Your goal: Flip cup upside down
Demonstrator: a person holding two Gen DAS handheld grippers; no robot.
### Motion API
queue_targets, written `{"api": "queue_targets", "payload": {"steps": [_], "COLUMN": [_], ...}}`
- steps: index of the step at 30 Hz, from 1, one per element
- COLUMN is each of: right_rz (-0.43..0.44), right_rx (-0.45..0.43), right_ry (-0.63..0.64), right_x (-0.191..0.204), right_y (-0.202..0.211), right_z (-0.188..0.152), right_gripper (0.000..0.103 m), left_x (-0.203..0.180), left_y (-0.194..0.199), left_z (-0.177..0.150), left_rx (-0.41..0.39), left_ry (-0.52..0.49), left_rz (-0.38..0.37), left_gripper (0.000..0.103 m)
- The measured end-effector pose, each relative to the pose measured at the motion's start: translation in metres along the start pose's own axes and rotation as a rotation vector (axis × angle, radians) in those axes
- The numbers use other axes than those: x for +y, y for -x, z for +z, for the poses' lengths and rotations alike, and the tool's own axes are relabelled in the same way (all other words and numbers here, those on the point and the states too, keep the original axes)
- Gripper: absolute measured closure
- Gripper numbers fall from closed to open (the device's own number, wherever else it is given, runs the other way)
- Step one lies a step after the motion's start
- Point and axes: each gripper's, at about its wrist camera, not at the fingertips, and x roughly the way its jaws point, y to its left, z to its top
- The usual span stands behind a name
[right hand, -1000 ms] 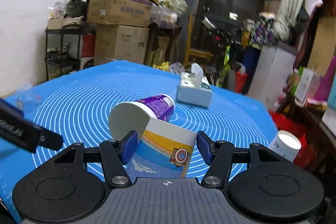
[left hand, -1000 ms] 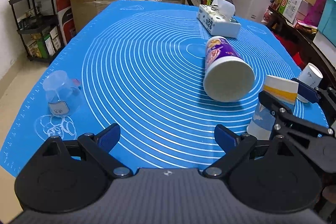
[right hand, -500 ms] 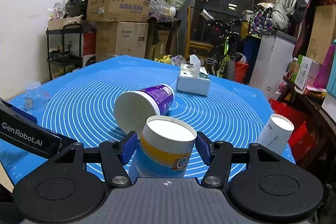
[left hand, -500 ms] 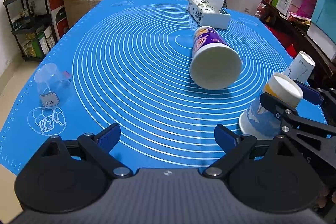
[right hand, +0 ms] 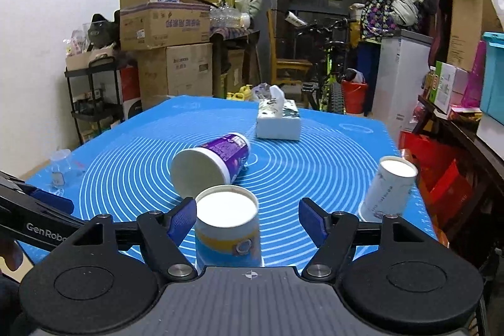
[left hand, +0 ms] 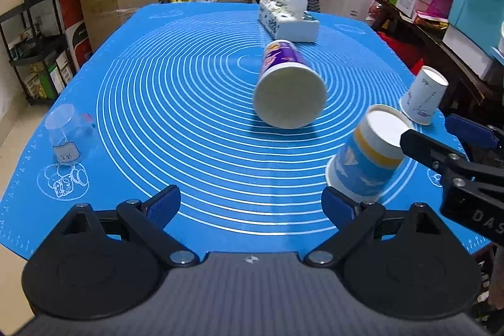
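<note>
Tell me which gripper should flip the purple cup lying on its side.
Probably the left gripper: open, empty, mat clear ahead toward the purple cup. The right gripper is open around the upside-down blue cup.

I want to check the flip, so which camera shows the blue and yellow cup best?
The left wrist view: the blue and yellow cup shows whole, base up, rim on the mat. The right wrist view shows it only partly, between the open right tongs.
</note>
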Motion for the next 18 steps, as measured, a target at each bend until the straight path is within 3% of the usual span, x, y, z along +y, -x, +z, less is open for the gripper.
{"api": "queue_targets", "payload": {"steps": [18], "right_rz": [-0.001], "right_rx": [0.067], "right_ry": [-0.028], "right_x": [-0.012], "right_y": [0.046], "right_z": [-0.01], "right_gripper": [0.026], "left_x": [-0.034], "left_y": [0.031], "left_z": [-0.027], "left_rx": [0.0], "left_ry": [-0.088], "left_rz": [-0.005], "left_gripper": [0.008]}}
